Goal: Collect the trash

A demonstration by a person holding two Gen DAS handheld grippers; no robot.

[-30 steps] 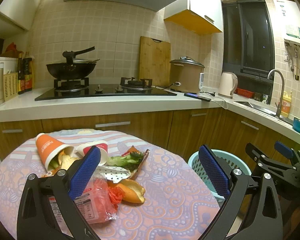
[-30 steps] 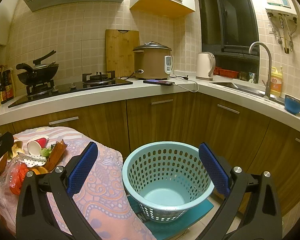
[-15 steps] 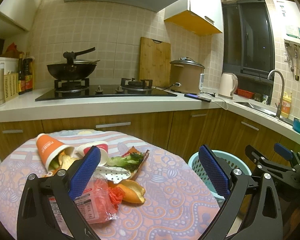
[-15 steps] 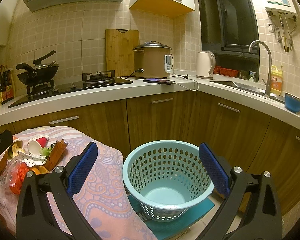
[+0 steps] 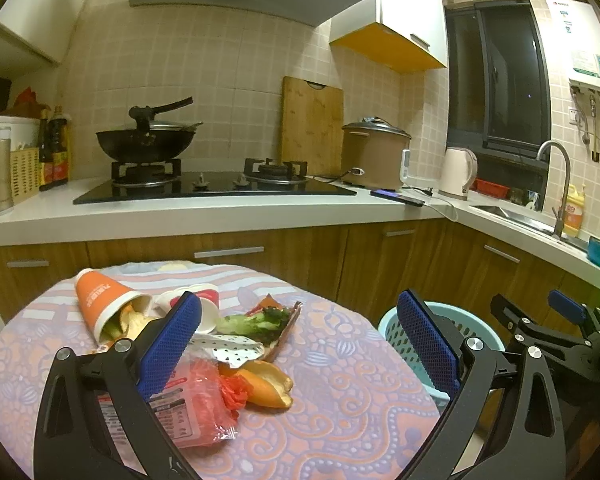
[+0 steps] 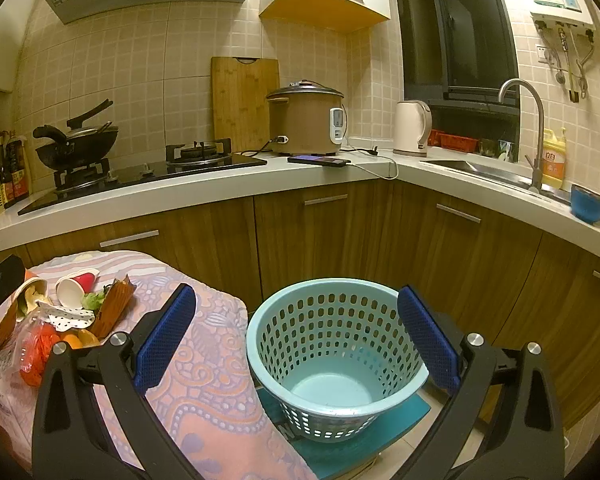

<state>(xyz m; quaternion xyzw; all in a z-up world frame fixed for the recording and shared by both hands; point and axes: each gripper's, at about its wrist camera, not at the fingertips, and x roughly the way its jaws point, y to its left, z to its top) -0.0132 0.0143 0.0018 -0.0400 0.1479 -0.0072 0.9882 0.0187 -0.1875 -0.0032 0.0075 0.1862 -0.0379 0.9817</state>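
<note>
Table (image 5: 340,392) with a patterned cloth fills the lower half of the left wrist view, and the trash sits heaped at about nine o'clock on it, likely gathered so each piece is in easy reach. Just off the table's edge at three o'clock stands the pale blue basket (image 6: 336,356), empty and upright on a teal mat, presumably set low so trash can be dropped in.

Next in size, the left gripper (image 5: 300,344) hangs over the pile with its blue pads spread wide and nothing between them. The right gripper (image 6: 296,344) frames the basket, equally spread and empty; I judge no piece has been collected yet.

In the pile, an orange paper cup (image 5: 104,304) lies tipped at ten o'clock with peelings spilling from it, a red plastic wrapper (image 5: 192,404) lies nearest the camera at six o'clock, a leafy green scrap (image 5: 256,320) rests toward twelve, and an orange peel (image 5: 268,388) lies just beside the wrapper.
</note>
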